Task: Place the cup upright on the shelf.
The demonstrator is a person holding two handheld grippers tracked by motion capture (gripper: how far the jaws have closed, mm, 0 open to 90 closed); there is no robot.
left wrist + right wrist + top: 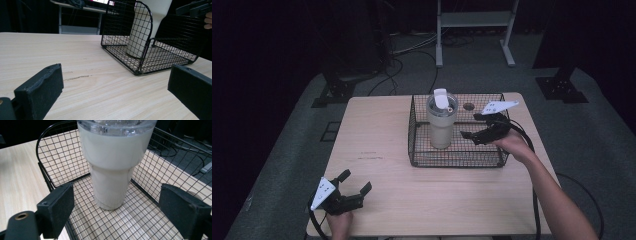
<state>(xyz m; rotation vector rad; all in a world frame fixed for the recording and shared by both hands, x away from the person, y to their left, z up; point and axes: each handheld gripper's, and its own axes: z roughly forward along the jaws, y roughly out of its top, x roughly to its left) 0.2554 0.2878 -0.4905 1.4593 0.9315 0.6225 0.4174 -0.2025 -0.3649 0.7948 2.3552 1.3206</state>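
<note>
A cream tumbler [441,121] with a clear lid stands upright in the left half of a black wire basket [418,156] on the wooden table [377,145]. My right gripper [472,126] hovers inside the basket just right of the tumbler, open, nothing between its jaws. From the right gripper view the tumbler [113,162] rises straight ahead between the two pads. My left gripper [357,182] rests open near the table's front left corner, far from the basket. The left gripper view looks across bare wood to the basket [142,65] and tumbler [145,27].
A round hole [469,106] sits in the tabletop behind the basket. A white metal frame [474,22] and cables lie on the grey floor beyond the table. The table's left half is bare wood.
</note>
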